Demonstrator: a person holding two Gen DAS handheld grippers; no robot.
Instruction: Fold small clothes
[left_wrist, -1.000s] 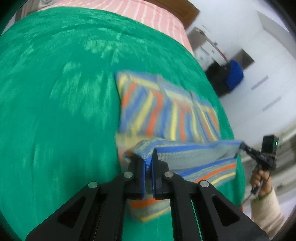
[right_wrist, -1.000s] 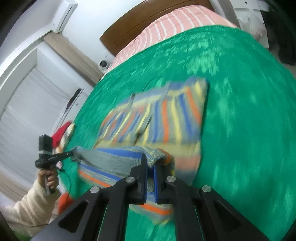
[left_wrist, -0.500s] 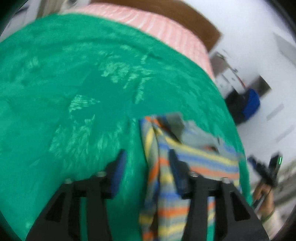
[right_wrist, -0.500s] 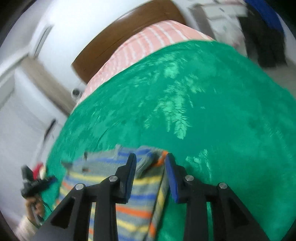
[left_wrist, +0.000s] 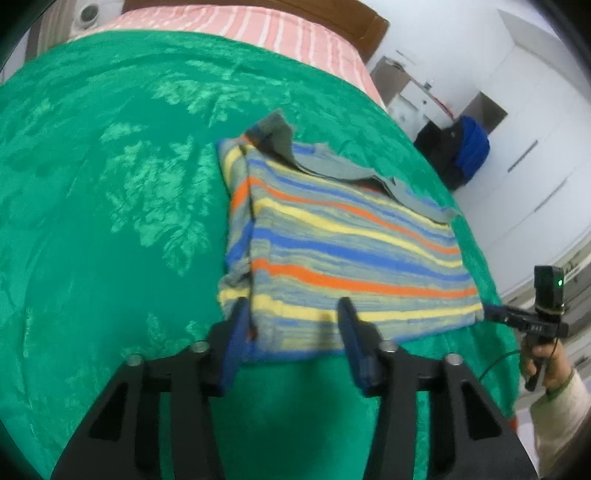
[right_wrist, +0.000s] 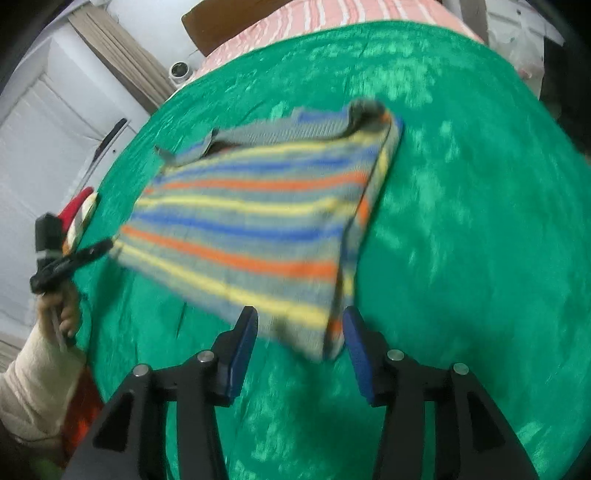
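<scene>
A small knitted garment striped in grey, blue, orange and yellow (left_wrist: 343, 254) lies folded on a green leaf-patterned bedspread (left_wrist: 110, 221). The left gripper (left_wrist: 293, 332) straddles its near left corner, blue pads apart and closing, gripping nothing. The right gripper (right_wrist: 300, 338) straddles the near right corner, pads apart and opening, empty. For a neat next fold, both should probably pinch all layers at matching corners and lift evenly together.
</scene>
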